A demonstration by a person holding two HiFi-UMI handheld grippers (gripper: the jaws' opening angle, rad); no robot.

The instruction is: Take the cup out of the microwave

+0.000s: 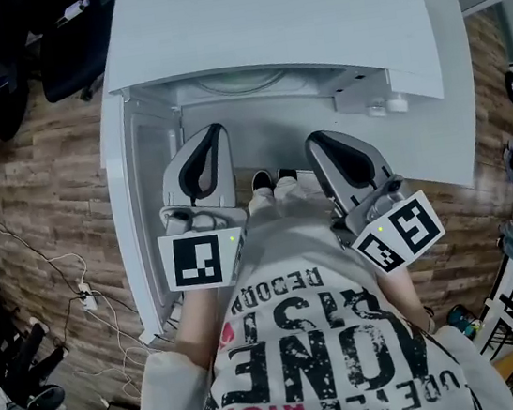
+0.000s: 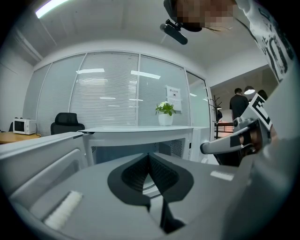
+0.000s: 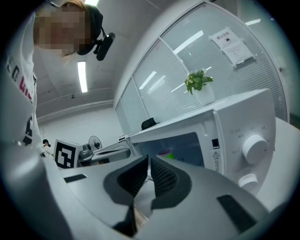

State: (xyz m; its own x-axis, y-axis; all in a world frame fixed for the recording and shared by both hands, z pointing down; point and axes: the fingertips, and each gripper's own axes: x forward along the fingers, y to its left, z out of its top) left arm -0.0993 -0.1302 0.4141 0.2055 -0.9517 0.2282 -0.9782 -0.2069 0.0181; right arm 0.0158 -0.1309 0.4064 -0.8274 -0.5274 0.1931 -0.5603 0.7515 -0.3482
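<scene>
The cup [image 3: 165,153] stood inside the open microwave [image 1: 287,15], at 12 o'clock from the person. Only the right gripper view showed it, as a small shape with a pinkish rim and a green patch, partly hidden behind that gripper's own body. From above, the oven's top covered it.

It looked like a light, thin-walled drinking cup. It would probably dent or tip under a hard squeeze and slide easily on the oven floor. The safest hold seemed to be across the wall a little below the rim, with gentle pressure and the cup kept upright. Whether it held any liquid could not be told, so it was best treated as full and possibly hot.

The microwave door [image 1: 130,217] hung wide open toward 9 o'clock, leaving the cavity free to enter. A potted plant [image 3: 199,82] sat on the oven's top toward 1 o'clock, and the control knobs [image 3: 255,147] lay at 3 o'clock from the opening.

The left gripper [image 2: 149,157] had its pads pressed together on nothing. The right gripper [image 3: 148,159] was likewise closed and empty. Both were short of the opening and would need to spread before taking the cup.
</scene>
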